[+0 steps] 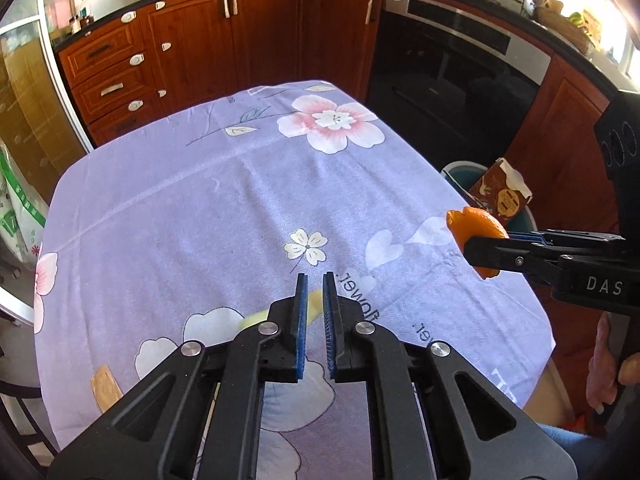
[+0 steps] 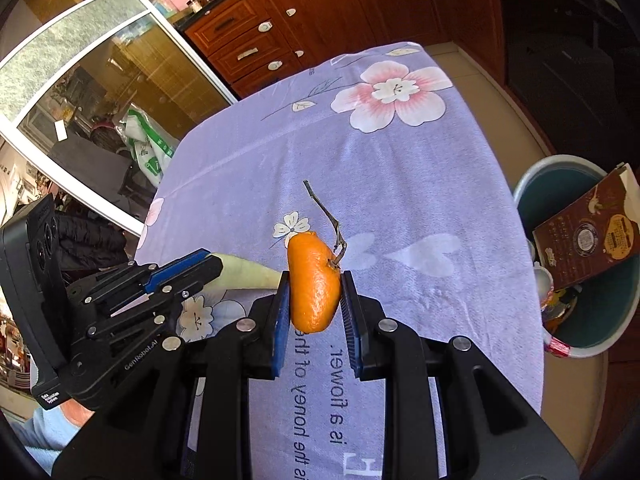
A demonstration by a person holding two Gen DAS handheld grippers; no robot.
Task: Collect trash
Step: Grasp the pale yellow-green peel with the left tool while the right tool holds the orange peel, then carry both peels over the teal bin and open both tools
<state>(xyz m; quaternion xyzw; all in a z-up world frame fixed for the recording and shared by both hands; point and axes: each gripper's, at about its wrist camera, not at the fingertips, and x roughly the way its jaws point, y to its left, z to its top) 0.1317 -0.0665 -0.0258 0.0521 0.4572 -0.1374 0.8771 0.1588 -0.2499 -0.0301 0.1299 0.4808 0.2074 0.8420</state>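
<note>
**Peel in both grippers**

Above the counter (image 2: 400,184) with its lilac floral cloth, we are holding two items. Right gripper (image 2: 314,292): fingers closing partway on an orange peel (image 2: 314,284) with twig. Left gripper (image 1: 315,300): fingers nearly together, pinching a pale yellow peel (image 2: 244,274). Bin (image 2: 532,184) standing beside the counter.

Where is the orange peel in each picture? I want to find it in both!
Left wrist view: the orange peel is at the right edge, pinched in the right gripper above the tablecloth's side.
Right wrist view: the orange peel is in the middle, with a twig on top, squeezed by the pads.
Shared landmark: the big pink flower on the purple tablecloth.
</note>
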